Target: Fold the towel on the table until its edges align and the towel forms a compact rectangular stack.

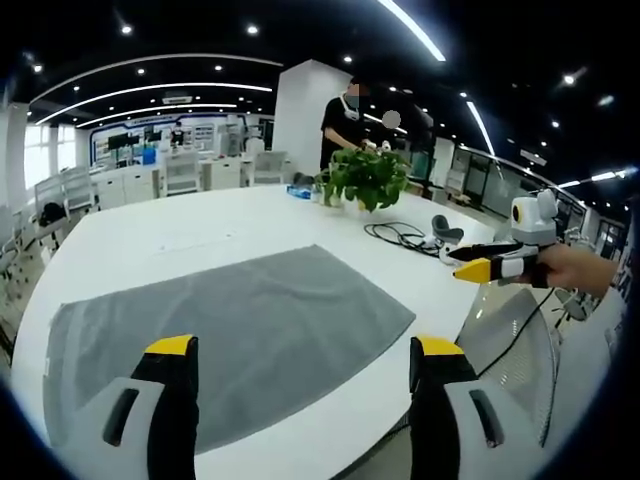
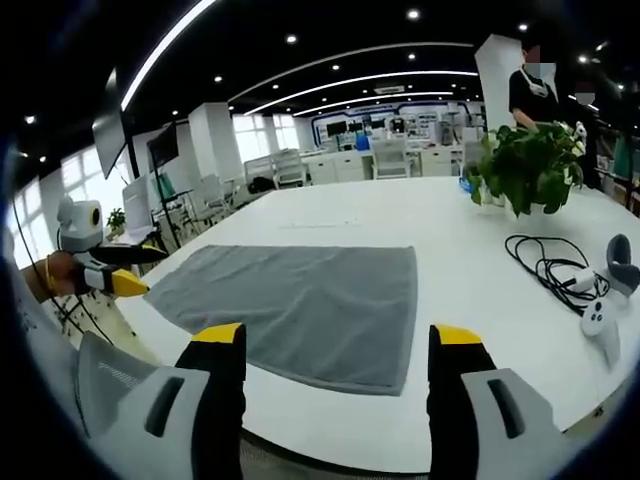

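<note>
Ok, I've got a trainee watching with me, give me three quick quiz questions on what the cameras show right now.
1. True or false: the towel is already folded into a compact stack.
2. What stands on the table beyond the towel? A) potted plant B) kettle C) stack of books
3. Fill in: the left tool and right tool both have their jaws ____.

Key
1. False: it lies spread flat in a single layer.
2. A, the potted plant; a black cable lies coiled nearer the right tool.
3. Open, with nothing between them.
</note>
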